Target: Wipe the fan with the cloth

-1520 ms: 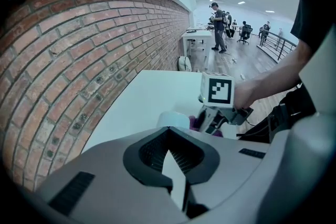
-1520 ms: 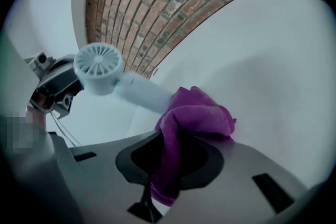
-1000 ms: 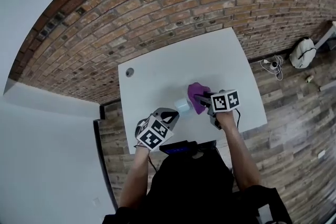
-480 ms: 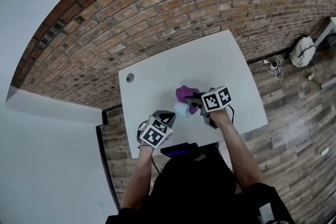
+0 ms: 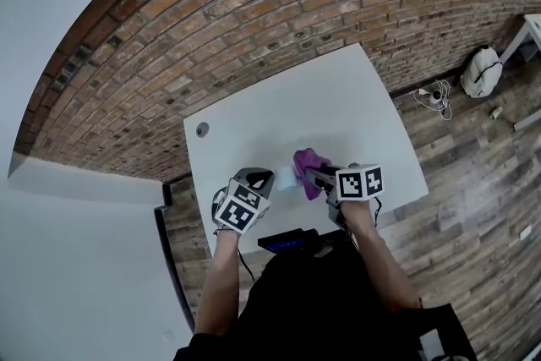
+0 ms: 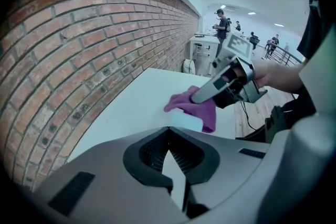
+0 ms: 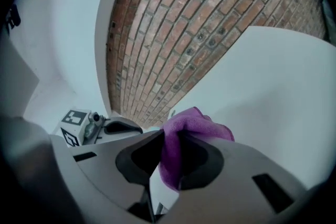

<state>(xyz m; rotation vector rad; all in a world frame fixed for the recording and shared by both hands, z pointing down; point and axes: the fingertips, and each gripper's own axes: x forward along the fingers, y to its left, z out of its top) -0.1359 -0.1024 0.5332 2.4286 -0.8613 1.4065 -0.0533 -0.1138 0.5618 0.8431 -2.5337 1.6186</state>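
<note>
One cloth [image 5: 307,162] hangs lengthwise down from right tongs [image 7: 169,145]; beside fan [image 5: 288,177].

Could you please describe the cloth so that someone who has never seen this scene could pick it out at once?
Find the white table by the brick wall and look near its front edge. The cloth is the crumpled bundle pinched in the right claw, beside a small pale blue fan; it is the only purple thing there.
</note>
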